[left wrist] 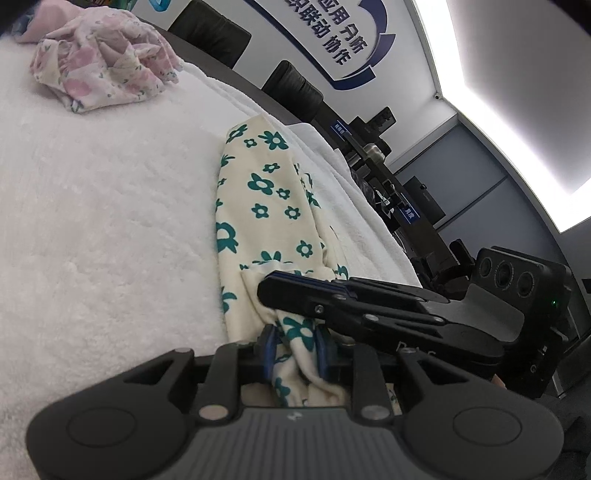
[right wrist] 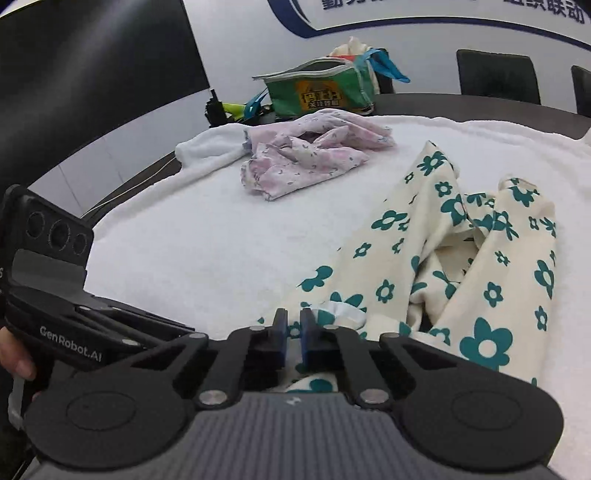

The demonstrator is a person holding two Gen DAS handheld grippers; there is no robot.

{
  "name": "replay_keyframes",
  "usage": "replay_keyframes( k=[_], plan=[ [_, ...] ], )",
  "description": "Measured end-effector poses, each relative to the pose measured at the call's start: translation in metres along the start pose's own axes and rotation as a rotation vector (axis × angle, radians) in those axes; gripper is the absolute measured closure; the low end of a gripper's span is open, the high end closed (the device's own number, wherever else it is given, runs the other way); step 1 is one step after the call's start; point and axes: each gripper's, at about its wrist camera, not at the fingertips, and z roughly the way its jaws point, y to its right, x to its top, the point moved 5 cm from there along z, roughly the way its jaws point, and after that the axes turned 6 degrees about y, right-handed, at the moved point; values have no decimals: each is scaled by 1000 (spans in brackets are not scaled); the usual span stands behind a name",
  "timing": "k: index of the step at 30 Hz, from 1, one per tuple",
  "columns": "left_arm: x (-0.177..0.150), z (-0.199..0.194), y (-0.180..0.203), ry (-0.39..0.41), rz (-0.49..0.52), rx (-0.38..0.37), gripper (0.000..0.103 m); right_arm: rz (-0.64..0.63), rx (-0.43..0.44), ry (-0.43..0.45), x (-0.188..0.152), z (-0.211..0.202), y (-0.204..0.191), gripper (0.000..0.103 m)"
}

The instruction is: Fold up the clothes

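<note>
Towelling [left wrist: 92, 221], white and plush, covers the work surface and carries every garment in both views. Dark table edge [right wrist: 461, 101] shows beyond the towelling at the far side, with black chair backs [left wrist: 210, 31] against a white wall bearing blue lettering. Cream garment with teal flowers [left wrist: 266, 199] lies on the towelling as a long, loosely bunched strip running away from the left wrist camera; in the right wrist view it spreads in rumpled folds over the right half of the cloth-covered area [right wrist: 461, 258]. Pink floral garment [left wrist: 107, 70] sits crumpled in a heap, well apart from the cream garment, toward the far side of the towelling. Green zip bag [right wrist: 321, 88] stands on the bare table behind the pink heap. Left gripper [left wrist: 293, 352] is clamped on the near end of the cream garment: a twisted fold of the fabric passes between its blue pads [left wrist: 269, 350] and hangs toward the camera. Right gripper [right wrist: 293, 332] has its blue pads drawn nearly together, and the jaws are closed at the near hem of the cream garment; whether fabric is pinched between them cannot be determined. In the left wrist view the right gripper lies just beside the left one, over the same end of the garment.
</note>
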Motion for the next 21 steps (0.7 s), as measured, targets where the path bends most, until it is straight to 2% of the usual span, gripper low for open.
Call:
replay_keyframes(
  k=[2, 3, 4, 6, 9, 10, 12, 13, 15, 21],
  plan=[
    [0, -6, 1, 4, 8, 20, 81, -15, -17, 17, -3, -1, -2, 98],
    [0, -10, 3, 17, 26, 39, 75, -15, -19, 26, -4, -2, -2, 98],
    [0, -17, 5, 37, 45, 53, 64, -12, -21, 34, -5, -3, -1, 98],
    [1, -36, 9, 94, 70, 59, 56, 5, -19, 45, -5, -4, 3, 98],
    [1, -52, 13, 126, 98, 55, 60, 15, -14, 52, -4, -5, 4, 98],
    [1, -53, 14, 123, 109, 68, 70, 13, -15, 54, -4, -4, 4, 98],
    [-1, -53, 15, 110, 131, 97, 83, 12, -15, 58, -3, -4, 4, 98],
    [-4, -46, 14, 82, 139, 118, 85, 19, -14, 63, -3, -5, 4, 98],
    [-13, -33, 10, 36, 151, 155, 86, 32, -6, 81, -2, -11, 4, 97],
    [-18, -32, 12, 63, 199, 168, 86, 11, 17, 169, 11, -48, -4, 96]
  ],
)
